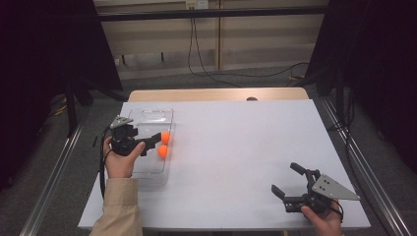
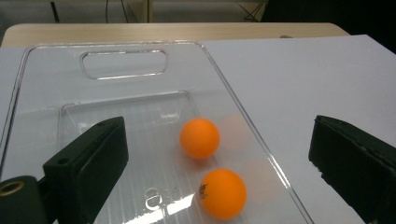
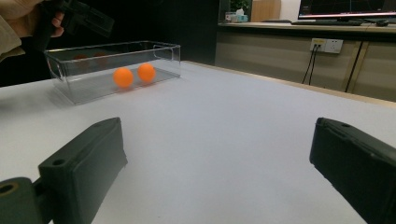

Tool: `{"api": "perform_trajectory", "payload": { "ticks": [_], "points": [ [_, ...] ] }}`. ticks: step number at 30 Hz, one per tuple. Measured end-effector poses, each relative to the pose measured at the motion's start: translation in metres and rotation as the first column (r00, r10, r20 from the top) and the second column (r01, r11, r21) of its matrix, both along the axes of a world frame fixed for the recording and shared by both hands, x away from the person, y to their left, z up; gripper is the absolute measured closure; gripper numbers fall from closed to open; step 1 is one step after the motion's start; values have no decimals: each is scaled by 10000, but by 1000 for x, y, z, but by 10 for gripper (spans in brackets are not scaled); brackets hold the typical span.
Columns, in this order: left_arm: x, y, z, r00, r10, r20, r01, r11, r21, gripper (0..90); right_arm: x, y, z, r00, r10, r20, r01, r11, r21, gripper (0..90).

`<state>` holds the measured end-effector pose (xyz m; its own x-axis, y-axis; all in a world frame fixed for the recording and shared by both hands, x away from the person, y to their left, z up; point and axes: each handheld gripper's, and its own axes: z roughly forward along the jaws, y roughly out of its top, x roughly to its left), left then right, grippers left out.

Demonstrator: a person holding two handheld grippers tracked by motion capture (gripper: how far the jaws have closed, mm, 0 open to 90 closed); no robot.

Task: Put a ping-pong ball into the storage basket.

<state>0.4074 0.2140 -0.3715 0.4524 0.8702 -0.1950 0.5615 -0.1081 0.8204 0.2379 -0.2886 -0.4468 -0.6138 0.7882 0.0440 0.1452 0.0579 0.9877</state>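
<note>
High view: left hand-held gripper hovers over the clear bin near the worktop's left edge, jaws wide, holding nothing — two orange balls lie loose inside. Right hand-held gripper, open and empty, sits near the front right corner. Risk: a nudged bin sets the balls rolling.

Both grippers held w/ jaws apart, nothing between the pads.

Left gripper sits in the left hand, beige sleeve coming in from bottom edge, jaws pointing right across the table. Right gripper in the right hand at the near right edge, jaws spread wide, pointing left; grey plate on top.
</note>
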Motion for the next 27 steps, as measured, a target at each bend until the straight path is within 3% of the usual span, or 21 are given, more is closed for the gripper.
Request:
{"api": "perform_trajectory", "payload": {
  "ticks": [3, 8, 11, 16, 19, 27],
  "points": [
    [-3, -2, 1, 9999, -44, 108, 43, 10000, 65, 39, 0, 0, 0, 10000, 0, 9, 0, 10000, 0, 29],
    [-13, -1, -3, 9970, -265, 722, 278, 9995, -175, 38, 0, 0, 0, 10000, 11, 41, -11, 10000, -28, 29],
    [-17, -2, -2, 9967, -355, 734, 369, 9991, -186, 37, 0, -1, 1, 10000, -11, 41, 11, 10000, -18, 29],
    [-27, -1, -1, 9935, -376, 1077, 421, 9983, -392, 37, 0, -1, 1, 10000, -13, 43, 14, 10000, -25, 29],
    [-33, 0, -3, 9886, -433, 1439, 523, 9969, -590, 38, 0, -1, 1, 10000, -12, 45, 12, 10000, -19, 29],
    [-43, 3, -4, 9818, -464, 1841, 647, 9934, -948, 37, 0, -1, 0, 10000, -51, 16, 51, 10000, -7, 29]
  ]
}}
